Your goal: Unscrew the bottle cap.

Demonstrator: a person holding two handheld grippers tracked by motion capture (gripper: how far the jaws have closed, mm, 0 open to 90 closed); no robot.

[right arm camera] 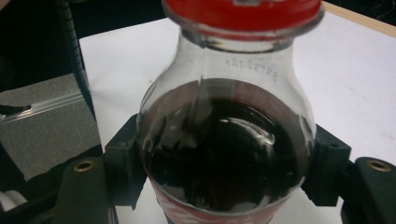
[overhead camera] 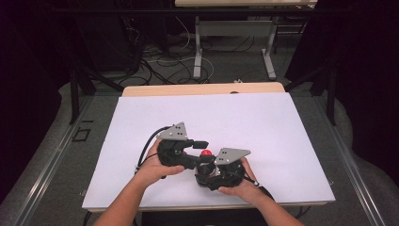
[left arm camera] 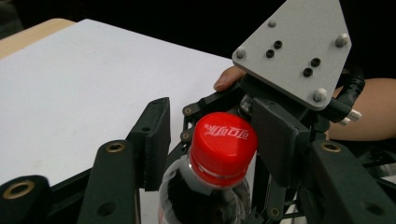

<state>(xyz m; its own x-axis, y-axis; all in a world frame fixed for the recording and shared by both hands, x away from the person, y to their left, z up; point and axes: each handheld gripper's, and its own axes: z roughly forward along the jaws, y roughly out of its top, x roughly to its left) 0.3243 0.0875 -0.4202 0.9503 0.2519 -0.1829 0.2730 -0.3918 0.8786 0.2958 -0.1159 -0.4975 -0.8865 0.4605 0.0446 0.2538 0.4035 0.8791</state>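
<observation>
**Bottle clamped by right gripper, left gripper straddling the cap**

The bottle of dark cola sits at the near middle of the table, upright or close to it. The right gripper is clamped on the bottle's body: in the right gripper view both black pads press the bulge just below the shoulder, one each side. Judgement: this grip is there to brace the bottle so it can't spin or tip.

The left gripper comes at the bottle from the other side, jaws apart, one either side of the red cap. The right-hand pad looks touching or just beside the cap; the left-hand pad stands clear of it, with a gap showing. So not yet clamped. Judgement: it is set up at cap height to close on the cap and twist, while the other gripper holds the body.

Around the bottle: the white table top is bare. The grey plate of the right gripper sits just behind the cap in the left gripper view, with a fingertip beside it. The two grippers are crowded close at the bottle, so the likeliest obstruction is jaw against jaw. Beyond the table's far edge there are floor cables and another table's legs, well apart from the bottle.
</observation>
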